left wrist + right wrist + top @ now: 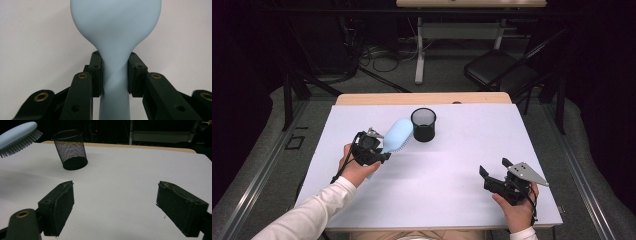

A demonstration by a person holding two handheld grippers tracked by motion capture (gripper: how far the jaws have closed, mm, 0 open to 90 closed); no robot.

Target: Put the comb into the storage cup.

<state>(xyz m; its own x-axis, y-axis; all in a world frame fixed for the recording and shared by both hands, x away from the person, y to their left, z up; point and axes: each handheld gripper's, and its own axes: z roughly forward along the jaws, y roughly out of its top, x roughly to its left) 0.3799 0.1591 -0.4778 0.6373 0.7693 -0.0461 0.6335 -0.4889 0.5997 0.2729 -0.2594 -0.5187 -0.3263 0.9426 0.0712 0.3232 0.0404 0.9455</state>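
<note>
A pale blue hairbrush (397, 134) is held above the white table, its head pointing toward a black mesh cup (423, 124). My left gripper (377, 147) is shut on the brush's handle; in the left gripper view both pads (97, 72) press the narrow neck of the hairbrush (115, 30). The bristles face down in the right gripper view, where the hairbrush (17, 137) hangs left of the mesh cup (71, 148). My right gripper (494, 172) rests near the table's front right, open, with nothing between its fingers (58, 206).
The white table top (452, 165) has a wooden strip along its far edge. Beyond it stand a desk frame (419, 45), cables on the floor and a dark chair (499, 67).
</note>
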